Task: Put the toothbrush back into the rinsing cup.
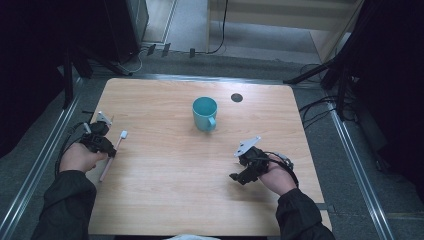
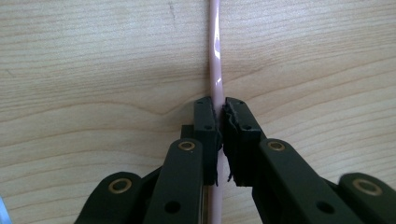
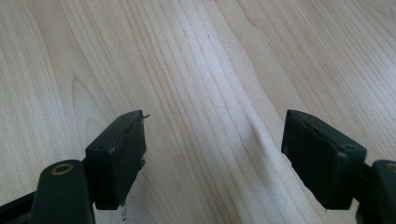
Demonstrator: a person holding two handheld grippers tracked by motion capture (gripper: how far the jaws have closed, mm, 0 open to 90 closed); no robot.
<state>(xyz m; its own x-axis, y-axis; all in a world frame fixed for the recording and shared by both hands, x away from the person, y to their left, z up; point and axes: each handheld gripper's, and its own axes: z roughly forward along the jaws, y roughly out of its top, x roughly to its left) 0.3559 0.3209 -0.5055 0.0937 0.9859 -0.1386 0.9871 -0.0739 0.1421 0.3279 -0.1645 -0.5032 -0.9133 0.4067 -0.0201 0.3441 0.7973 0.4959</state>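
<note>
Toothbrush [image 1: 113, 154], count one: pink handle, white head, lying at the left of the high view on the wooden table [image 1: 170, 200], head toward the upper part of the frame, handle running down toward the lower left. Left gripper [image 1: 104, 145] sits on its handle about midway, held in the person's left hand [image 1: 80, 157]. Mug [image 1: 205, 113], count one: teal, upright, just above frame centre, handle facing the lower right, well apart from the toothbrush. Round dark spot [image 1: 236, 97], count one, on the tabletop to the upper right of the mug. Right gripper [image 1: 239, 170] at lower right of frame, in the right hand [image 1: 276, 175], carrying nothing, well apart from mug and toothbrush. Grippers counted: two.

Left gripper view: two black jaws clamped together on the pink handle [image 2: 215, 70] at frame centre; the handle runs straight up to the top edge and reappears below the jaws at the bottom edge. It lies against the wood grain.

Right gripper view: two jaws spread wide apart, one at lower left, one at lower right, bare wood between them.
</note>
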